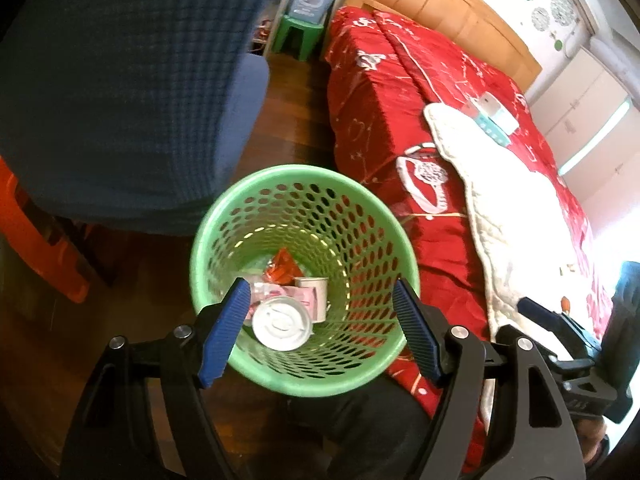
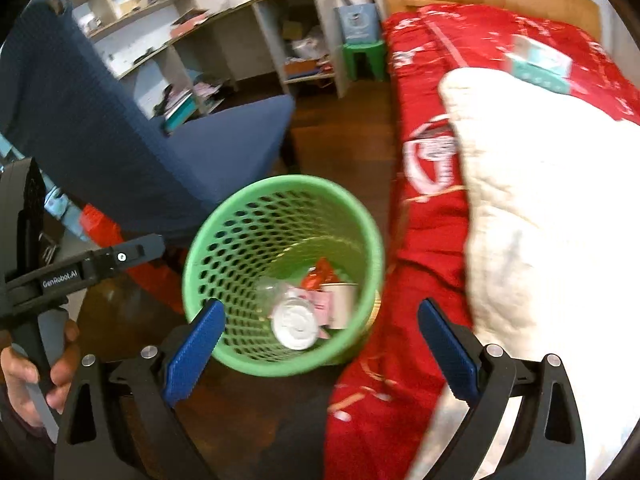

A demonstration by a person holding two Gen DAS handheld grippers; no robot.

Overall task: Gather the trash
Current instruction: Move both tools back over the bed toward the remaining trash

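The left tongs (image 1: 320, 328) stand spread with nothing between their blue pads, poised over the mouth of the green basket (image 1: 208, 236). The right tongs (image 2: 320, 352) are spread wide too, also empty, above the same basket (image 2: 200, 248). Inside lie a white round lid (image 1: 281, 323), a red wrapper (image 1: 283, 268) and pink packets (image 1: 308, 296). The basket stands on the wooden floor (image 1: 296, 120), just beside the red-covered bed (image 1: 384, 92) and near a blue chair (image 2: 120, 128).
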